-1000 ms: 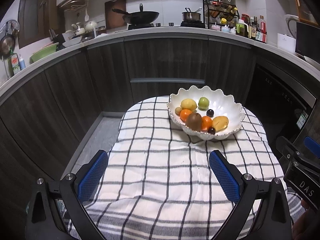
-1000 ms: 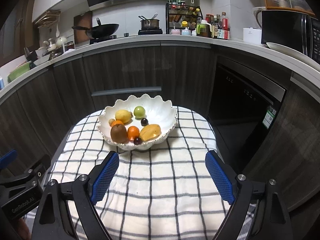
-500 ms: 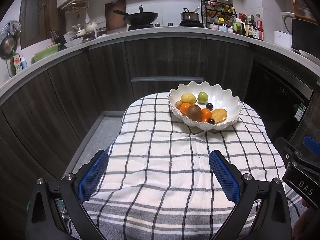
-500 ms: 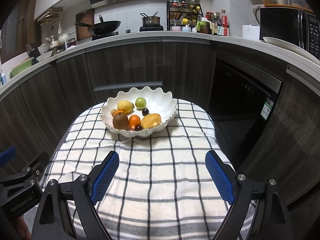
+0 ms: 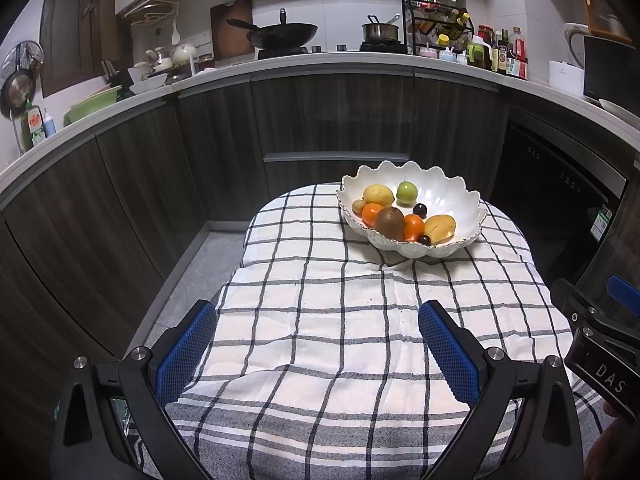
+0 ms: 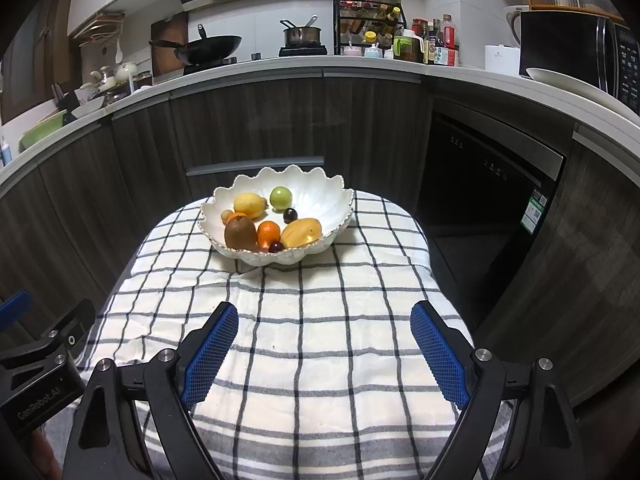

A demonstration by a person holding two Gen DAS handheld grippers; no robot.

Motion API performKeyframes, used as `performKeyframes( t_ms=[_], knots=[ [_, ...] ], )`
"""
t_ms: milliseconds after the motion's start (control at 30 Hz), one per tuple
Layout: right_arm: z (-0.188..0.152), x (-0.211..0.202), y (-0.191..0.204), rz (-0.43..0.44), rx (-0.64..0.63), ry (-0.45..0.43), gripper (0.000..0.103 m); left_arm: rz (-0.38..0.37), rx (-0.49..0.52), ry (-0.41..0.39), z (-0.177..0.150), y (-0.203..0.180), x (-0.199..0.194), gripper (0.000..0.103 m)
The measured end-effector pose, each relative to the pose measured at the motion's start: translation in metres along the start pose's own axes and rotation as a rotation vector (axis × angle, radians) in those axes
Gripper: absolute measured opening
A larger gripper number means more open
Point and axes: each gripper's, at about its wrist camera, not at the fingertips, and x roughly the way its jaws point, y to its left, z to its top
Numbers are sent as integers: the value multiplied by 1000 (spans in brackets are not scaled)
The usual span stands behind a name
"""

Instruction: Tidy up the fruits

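Right wrist view: fruits [image 6: 272, 222] piled in scalloped white bowl [image 6: 320, 196]; both jaws gape empty.

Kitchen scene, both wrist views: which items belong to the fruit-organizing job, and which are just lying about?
Job items:
white bowl
lemon
green fruit
kiwi
orange
left gripper, open
right gripper, open

Lying about:
checked cloth
wok
saucepan
spice rack
microwave
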Motion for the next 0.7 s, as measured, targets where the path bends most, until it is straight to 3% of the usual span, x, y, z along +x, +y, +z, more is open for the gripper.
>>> performKeyframes(
  t_ms=[700],
  knots=[
    [-1,0,-1,-7,5,-4,89,0,6,-13,1,-1,-3,103]
  ],
)
